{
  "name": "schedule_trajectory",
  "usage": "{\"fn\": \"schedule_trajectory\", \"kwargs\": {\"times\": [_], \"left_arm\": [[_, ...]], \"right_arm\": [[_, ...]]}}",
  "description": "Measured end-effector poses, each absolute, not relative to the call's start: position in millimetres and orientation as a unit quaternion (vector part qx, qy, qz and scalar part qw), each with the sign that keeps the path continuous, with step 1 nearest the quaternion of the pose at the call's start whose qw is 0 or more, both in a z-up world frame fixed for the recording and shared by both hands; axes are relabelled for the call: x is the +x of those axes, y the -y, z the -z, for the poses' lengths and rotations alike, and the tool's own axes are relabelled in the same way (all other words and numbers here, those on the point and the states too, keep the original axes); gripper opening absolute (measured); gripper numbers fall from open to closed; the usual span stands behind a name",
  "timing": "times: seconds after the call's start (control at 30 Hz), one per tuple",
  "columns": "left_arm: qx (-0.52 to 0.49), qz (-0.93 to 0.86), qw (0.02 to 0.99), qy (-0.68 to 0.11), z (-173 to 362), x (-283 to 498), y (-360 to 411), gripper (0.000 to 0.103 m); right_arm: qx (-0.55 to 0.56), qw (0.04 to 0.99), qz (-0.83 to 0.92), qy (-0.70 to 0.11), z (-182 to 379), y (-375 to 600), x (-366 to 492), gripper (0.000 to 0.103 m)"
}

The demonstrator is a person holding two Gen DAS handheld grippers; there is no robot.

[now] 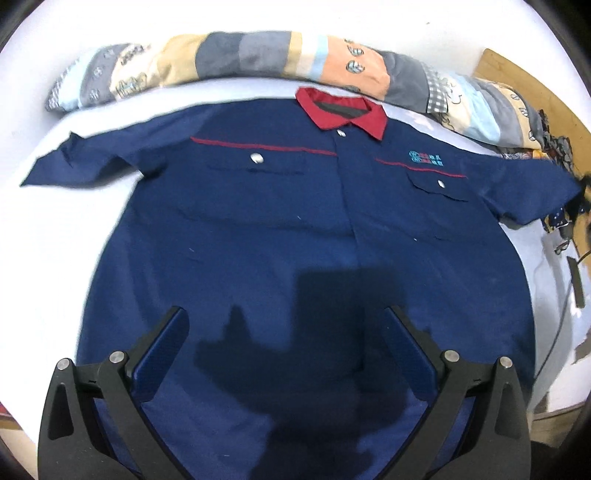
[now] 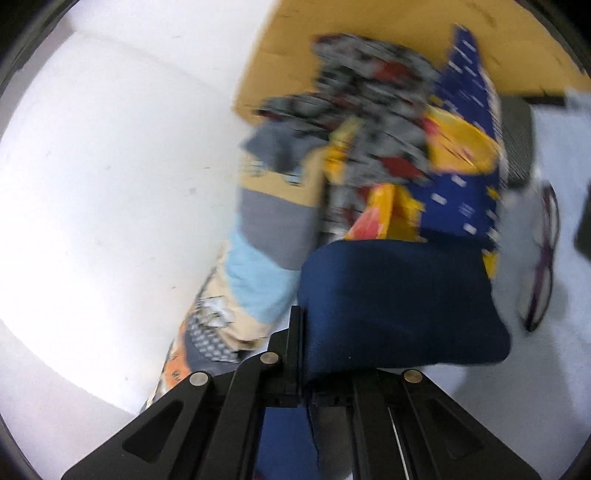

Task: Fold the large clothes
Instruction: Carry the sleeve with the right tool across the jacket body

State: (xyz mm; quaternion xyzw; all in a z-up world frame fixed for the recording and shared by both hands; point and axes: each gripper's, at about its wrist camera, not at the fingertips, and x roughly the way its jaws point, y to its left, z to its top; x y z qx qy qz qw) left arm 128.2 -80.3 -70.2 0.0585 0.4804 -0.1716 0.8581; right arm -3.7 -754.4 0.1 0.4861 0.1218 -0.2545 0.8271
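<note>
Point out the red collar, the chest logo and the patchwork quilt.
red collar [image 1: 369, 118]: left wrist view, its right flap.
chest logo [image 1: 424, 157]: left wrist view, teal embroidery.
patchwork quilt [image 1: 255, 55]: left wrist view, a grey patch.

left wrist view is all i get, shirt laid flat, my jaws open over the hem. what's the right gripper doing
Observer: The right gripper is shut on a fold of the navy shirt, at what looks like a sleeve end.
Operator: anything near that fold
Observer: A patchwork quilt runs along beside it, its light blue and grey patches closest to the pinched cloth.
Operator: what's past the sleeve
Observer: A blurred heap of patterned clothes, grey, yellow and blue, lies against a brown board.
Operator: and my side
Observer: The left gripper is open above the lower front of the shirt, with nothing between its fingers.
</note>
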Motion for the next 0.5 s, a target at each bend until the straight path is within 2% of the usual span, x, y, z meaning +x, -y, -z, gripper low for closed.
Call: {"fn": "schedule_trajectory", "kwargs": {"times": [0.37,0.5], "left_arm": [[0.043,0.155,0.878,-0.451,47.9,130.8,34.5,0.103],[0.033,0.15,0.886,-0.438,38.8,129.0,14.7,0.103]], "right_arm": [[0.394,0.894,0.16,-0.139,-145.7,626.1,82.1,0.003],[0.349,0.916,0.117,-0.157,-177.0,553.9,123.5,0.003]]}}
